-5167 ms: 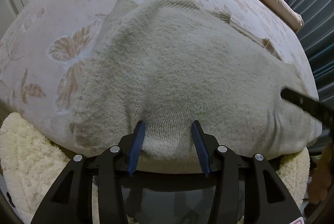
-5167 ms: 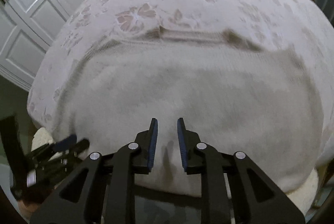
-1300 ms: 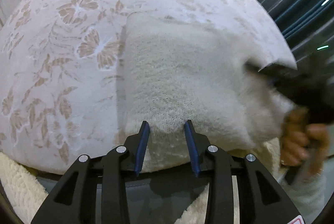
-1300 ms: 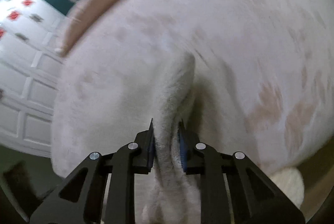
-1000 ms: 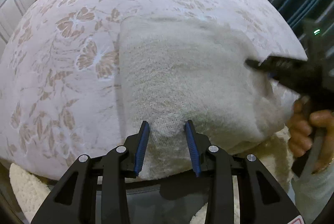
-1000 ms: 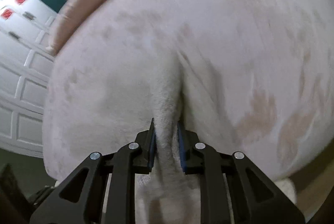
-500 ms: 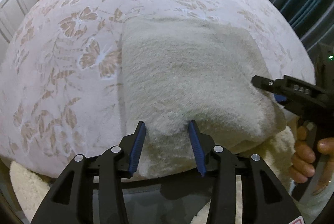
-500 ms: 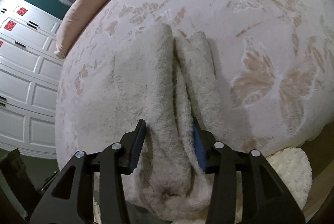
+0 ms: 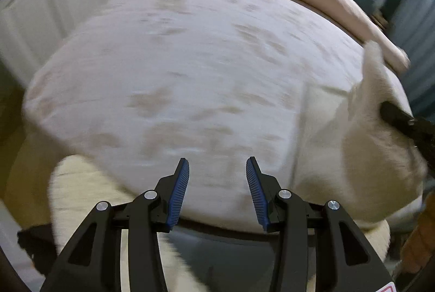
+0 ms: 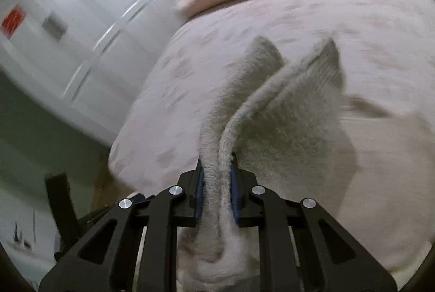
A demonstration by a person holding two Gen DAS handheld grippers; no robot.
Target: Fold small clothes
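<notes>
Cream knitted sweater [image 10: 274,112], folded into layers, is pinched along its thick folded edge by the right hand-held gripper [image 10: 217,184], whose blue pads press together on two stacked layers of cloth. The sweater rises off the bed [image 10: 367,28] near that gripper and fans out toward the bed's far side. In the left wrist view the sweater [image 9: 375,145] sits at the right edge of the bed [image 9: 190,60], with the right hand-held gripper [image 9: 402,120] entering from the right. The left hand-held gripper [image 9: 217,191] is spread wide, holding nothing, over the floral bedspread. Both views are motion-blurred. White panelled doors [image 10: 68,20] stand beyond the bed.
</notes>
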